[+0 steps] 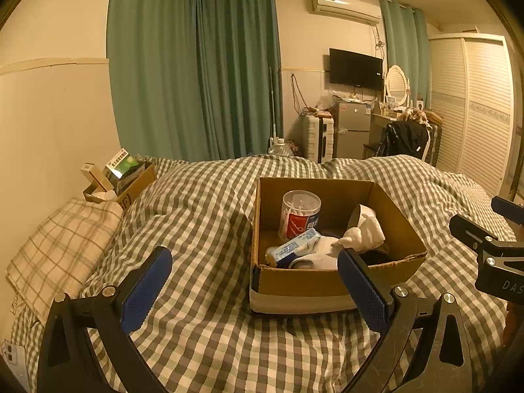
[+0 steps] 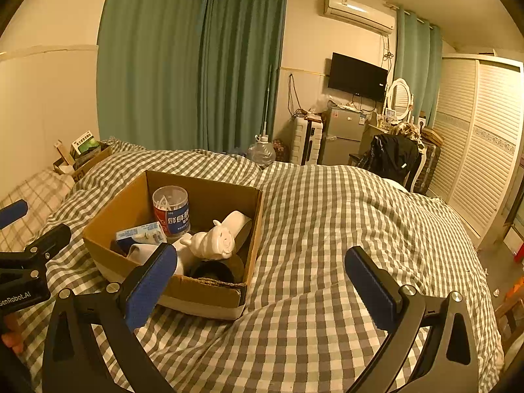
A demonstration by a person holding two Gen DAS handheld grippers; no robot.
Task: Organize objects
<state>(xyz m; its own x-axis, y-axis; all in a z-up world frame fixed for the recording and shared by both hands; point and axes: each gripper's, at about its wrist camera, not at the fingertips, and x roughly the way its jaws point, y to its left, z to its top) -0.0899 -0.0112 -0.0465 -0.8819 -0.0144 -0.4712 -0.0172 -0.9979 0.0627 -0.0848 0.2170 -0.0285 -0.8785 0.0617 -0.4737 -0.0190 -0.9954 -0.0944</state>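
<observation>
An open cardboard box (image 1: 327,283) (image 2: 131,206) rests on the checked bedspread. Inside it stand a clear tub of cotton swabs (image 1: 299,214) (image 2: 172,209), a small blue-and-white carton (image 1: 293,247) (image 2: 140,232), a white pig figurine (image 2: 213,242) (image 1: 363,231), a black round object (image 2: 213,270) and some white cloth. My left gripper (image 1: 255,258) hangs open just before the box's near left corner, holding nothing. My right gripper (image 2: 260,257) is open too, to the right of the box over bare bedspread. Each gripper's body shows at the edge of the other's view.
A second small cardboard box (image 1: 131,185) (image 2: 88,160) with packets sits by the wall at the far left, next to a checked pillow (image 1: 62,249). Beyond the bed are green curtains, a fridge (image 1: 352,131), a dresser and a white wardrobe (image 2: 481,144).
</observation>
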